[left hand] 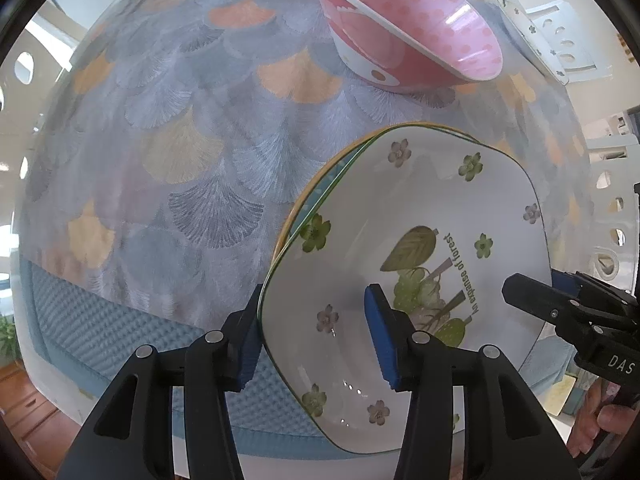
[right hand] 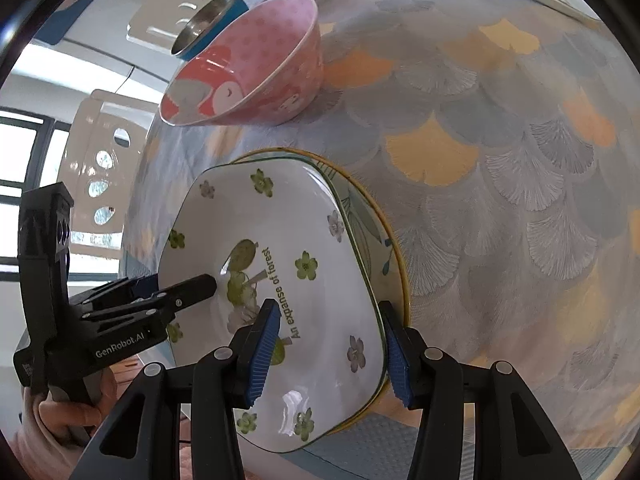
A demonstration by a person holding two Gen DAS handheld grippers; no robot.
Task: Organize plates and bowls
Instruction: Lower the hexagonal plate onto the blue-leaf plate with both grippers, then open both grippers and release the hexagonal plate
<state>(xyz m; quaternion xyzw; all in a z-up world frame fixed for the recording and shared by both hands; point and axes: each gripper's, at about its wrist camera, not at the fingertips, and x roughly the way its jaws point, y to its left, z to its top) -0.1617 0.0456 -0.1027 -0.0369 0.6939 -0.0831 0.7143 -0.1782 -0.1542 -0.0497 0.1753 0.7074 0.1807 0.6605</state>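
The white square ceramic plate with green flowers (left hand: 404, 240) lies atop a round yellow-rimmed plate (right hand: 394, 264) near the table's front edge. The left gripper (left hand: 316, 340) straddles one rim of the square plate from above, partly open, one blue pad inside and one outside; contact cannot be confirmed. The right gripper (right hand: 328, 354) brackets the opposite rim likewise (contact again unclear). The pink fox-print bowl (left hand: 404, 28) stands beyond the square plate, well apart, not obstructing a lift.
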